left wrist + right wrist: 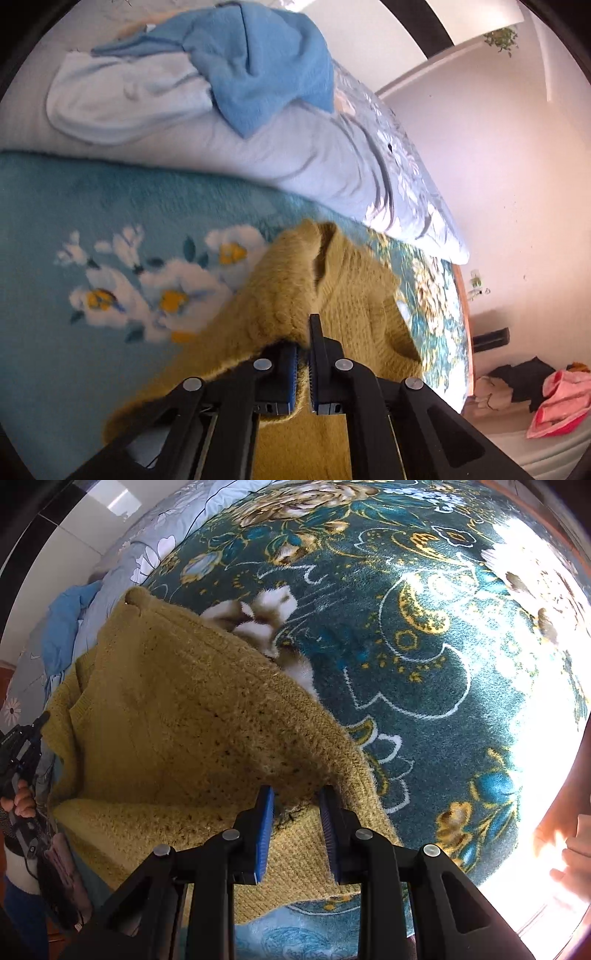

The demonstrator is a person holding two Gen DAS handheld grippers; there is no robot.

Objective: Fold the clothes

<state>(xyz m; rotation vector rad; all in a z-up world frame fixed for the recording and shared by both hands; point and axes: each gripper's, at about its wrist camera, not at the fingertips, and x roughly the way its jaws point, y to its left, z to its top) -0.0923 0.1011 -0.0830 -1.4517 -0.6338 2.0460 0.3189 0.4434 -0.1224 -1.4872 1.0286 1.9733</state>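
Your left gripper (303, 354) has its jaws pinched tight on a fold of the mustard sweater (295, 295); your right gripper (297, 812) holds another bunched edge of the sweater (177, 716) between jaws part open; the sweater lies across the teal floral blanket (424, 646), near the blue towel (266, 66) on the pale duvet (295, 155).

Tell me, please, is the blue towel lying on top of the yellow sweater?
No, the blue towel lies on the pale bedding, well apart from the yellow sweater.
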